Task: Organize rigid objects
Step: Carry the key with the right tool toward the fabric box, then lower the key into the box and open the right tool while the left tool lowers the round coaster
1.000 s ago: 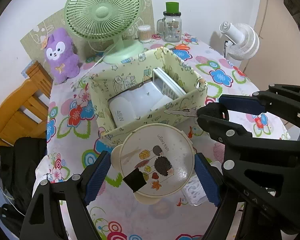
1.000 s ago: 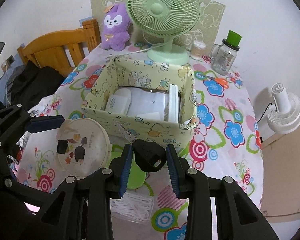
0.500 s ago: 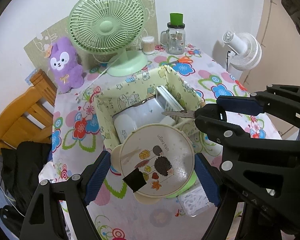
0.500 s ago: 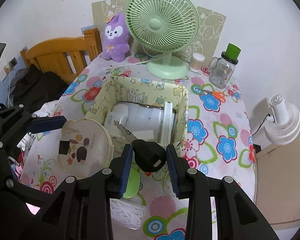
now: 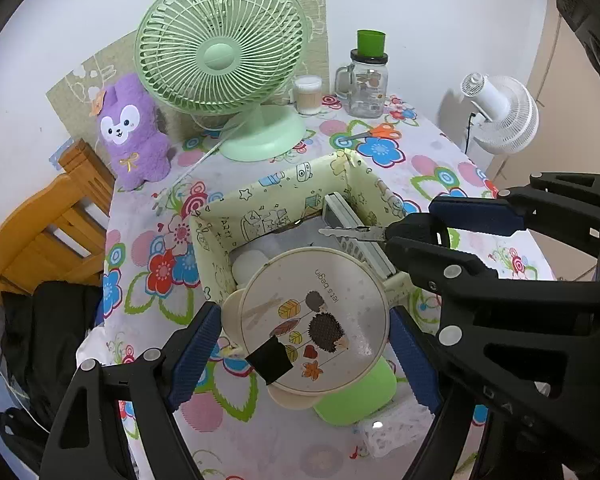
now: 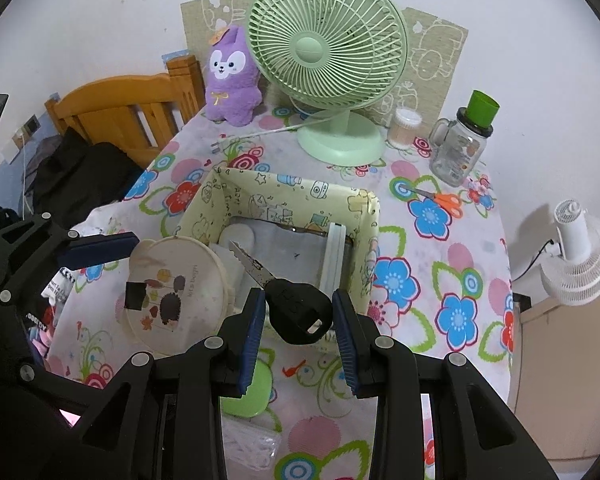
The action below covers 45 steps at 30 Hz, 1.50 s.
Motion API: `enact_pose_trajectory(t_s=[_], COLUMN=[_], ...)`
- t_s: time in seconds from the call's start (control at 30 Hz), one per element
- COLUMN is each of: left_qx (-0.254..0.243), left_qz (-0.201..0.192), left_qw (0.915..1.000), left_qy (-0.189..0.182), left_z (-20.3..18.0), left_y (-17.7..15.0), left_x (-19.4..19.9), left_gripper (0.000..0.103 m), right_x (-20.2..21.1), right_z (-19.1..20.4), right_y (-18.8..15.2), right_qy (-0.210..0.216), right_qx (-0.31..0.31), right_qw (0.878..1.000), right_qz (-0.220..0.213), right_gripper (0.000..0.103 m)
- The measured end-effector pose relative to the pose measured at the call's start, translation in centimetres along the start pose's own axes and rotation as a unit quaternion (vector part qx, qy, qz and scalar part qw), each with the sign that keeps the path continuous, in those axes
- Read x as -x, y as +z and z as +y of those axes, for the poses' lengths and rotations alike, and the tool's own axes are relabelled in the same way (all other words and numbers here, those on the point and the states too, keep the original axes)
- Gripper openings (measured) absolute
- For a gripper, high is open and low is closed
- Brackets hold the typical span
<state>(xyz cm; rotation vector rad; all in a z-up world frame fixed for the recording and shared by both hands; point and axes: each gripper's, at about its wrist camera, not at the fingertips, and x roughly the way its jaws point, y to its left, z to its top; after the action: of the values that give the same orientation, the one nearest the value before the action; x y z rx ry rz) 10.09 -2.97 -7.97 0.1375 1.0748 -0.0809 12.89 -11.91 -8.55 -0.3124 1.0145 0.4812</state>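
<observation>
My left gripper [image 5: 304, 340] is wide open but clamped across the round hedgehog-print lid box [image 5: 314, 320], pads on opposite rim edges. It reads as light, stiff plastic with a slick rim, so I'd judge the widest diameter the right hold; the lid could pop if squeezed hard. It hangs at the near wall of the yellow storage box [image 6: 296, 196], partly over it

My right gripper [image 6: 298, 312] is nearly closed on the black head of one key [image 6: 296, 308]: small, rigid, light, with the metal blade pointing out over the storage box. The head is the only sane hold, and it could twist between the pads

Count: 1 lid box, 1 key, 1 storage box already holding a white remote [image 6: 334, 256] and a white item I can't identify. Below: 1 green case [image 5: 356, 396]. Beyond: 1 orange scissors [image 6: 440, 200], 1 glass jar mug [image 6: 458, 152], 1 green fan [image 6: 328, 52]
</observation>
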Motion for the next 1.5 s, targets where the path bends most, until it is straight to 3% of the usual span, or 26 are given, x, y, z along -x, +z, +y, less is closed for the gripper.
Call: enact_pose_trajectory(t_s=[0.9,1.5], left_qx=[0.030,0.040], left_qz=[0.027,0.060], left_qw=[0.9990,0.9973], left_qy=[0.021,0.013], left_z=[2.8,4.3], left_y=[3.2,3.6], left_x=[-5.3,-10.1], left_gripper=[0.085,0.085], right_x=[-6.8,-13.4], right_z=[-1.7,-2.0], right_y=[4.6,5.8], right_qy=[0.036,0.061], right_qx=[0.011,-0.002], right_qw=[0.999,0.994], right_qz=[0.034,0.086], right_gripper=[0.037,0.038])
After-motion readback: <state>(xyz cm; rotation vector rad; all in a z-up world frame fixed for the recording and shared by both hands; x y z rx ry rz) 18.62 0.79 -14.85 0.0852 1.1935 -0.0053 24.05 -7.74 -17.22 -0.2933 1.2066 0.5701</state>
